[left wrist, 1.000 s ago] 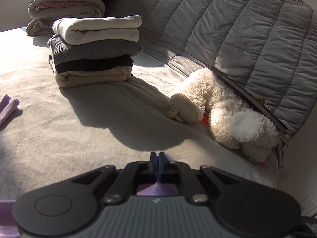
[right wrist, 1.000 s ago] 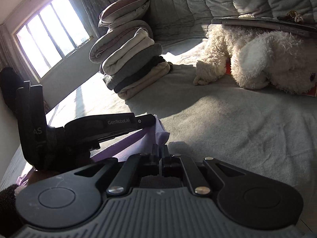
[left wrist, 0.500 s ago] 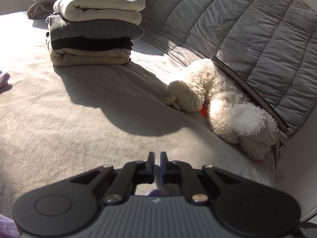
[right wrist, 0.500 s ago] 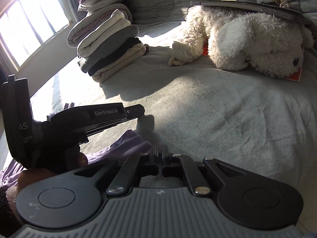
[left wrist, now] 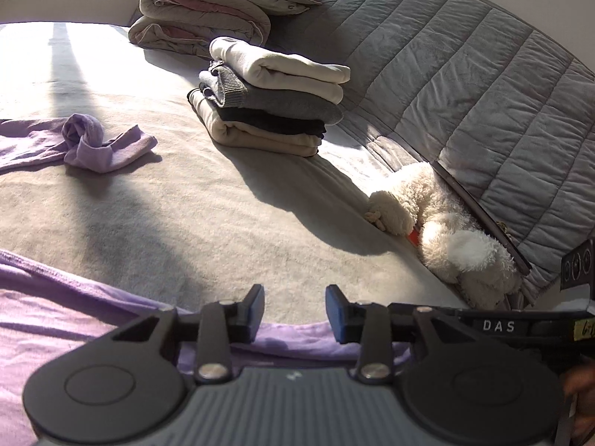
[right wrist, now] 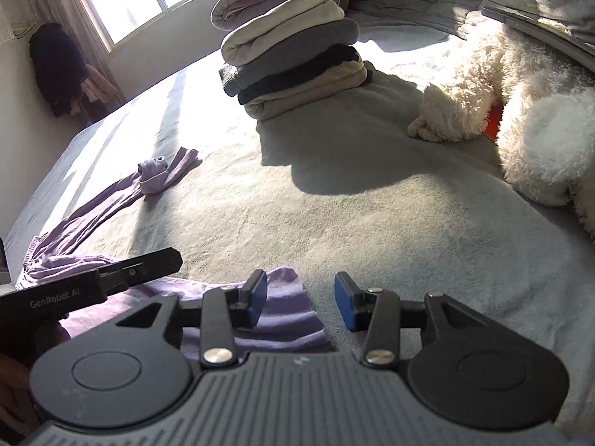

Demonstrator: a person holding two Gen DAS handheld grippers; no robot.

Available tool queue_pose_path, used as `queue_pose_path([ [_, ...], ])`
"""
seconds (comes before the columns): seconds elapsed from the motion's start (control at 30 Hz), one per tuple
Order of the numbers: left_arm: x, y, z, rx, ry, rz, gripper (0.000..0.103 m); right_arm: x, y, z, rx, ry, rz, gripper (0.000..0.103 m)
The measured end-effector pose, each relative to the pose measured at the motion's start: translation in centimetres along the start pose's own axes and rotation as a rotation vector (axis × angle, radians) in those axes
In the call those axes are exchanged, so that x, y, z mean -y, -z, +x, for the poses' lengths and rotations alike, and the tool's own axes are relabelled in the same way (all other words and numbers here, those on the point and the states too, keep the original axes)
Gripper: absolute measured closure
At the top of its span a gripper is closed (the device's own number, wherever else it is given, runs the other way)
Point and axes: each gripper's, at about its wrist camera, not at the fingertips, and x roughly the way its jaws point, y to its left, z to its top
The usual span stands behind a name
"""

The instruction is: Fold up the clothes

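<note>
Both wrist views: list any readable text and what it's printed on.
"DAS": on the black body of the right gripper, seen in the left wrist view.
"GenRobot.AI": on the black side of the left gripper, seen in the right wrist view.
Yellow sticker at the left view's right edge: handwritten, cut off, unreadable.

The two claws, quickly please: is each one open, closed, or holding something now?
Left claw: open, just opened, holding nothing; purple garment lies beneath.
Right claw: open, just opened, holding nothing.
</note>
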Motion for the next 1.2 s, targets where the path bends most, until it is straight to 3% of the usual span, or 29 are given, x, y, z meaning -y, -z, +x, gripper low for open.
queue_pose_path([
  [0.3,-2.1,3.8,-3.1,0.009,0.006,-0.071,0.063,-1.5,0.1,3.0,-0.003,0.013,-0.152,0.059],
  [0.47,-2.9,5.6,-3.3,0.045,0.025,-0.115,0.062,-2.5,0.7,3.4,0.01,0.046,-0.266,0.077],
  [0.53,-2.9,6.0,-3.3,0.059,0.023,-0.109,0.062,-2.5,0.6,3.3,0.015,0.037,-0.267,0.101],
  [0.57,-2.8,6.1,-3.2,0.066,0.021,-0.104,0.062,-2.4,0.6,3.3,0.019,0.035,-0.266,0.102],
  [0.73,-2.8,6.5,-3.2,0.086,0.016,-0.102,0.062,-1.6,-0.2,2.8,0.122,0.154,-0.219,0.102],
  [0.87,-2.8,6.4,-3.5,0.082,0.015,-0.11,0.062,-0.2,-0.3,3.9,0.114,0.248,-0.176,0.103],
  [0.97,-2.8,6.3,-4.0,0.074,0.013,-0.123,0.061,0.0,-0.4,3.4,0.121,0.236,-0.141,0.102],
  [1.03,-3.0,6.2,-4.4,0.072,0.009,-0.132,0.059,-0.4,-0.4,2.9,0.128,0.219,-0.155,0.089],
  [1.17,-3.8,6.1,-6.3,0.095,-0.046,-0.141,0.054,-2.0,-0.1,2.4,0.113,0.181,-0.191,0.084],
  [1.2,-4.0,6.0,-6.9,0.1,-0.077,-0.134,0.053,-2.3,0.0,2.4,0.111,0.172,-0.197,0.076],
])
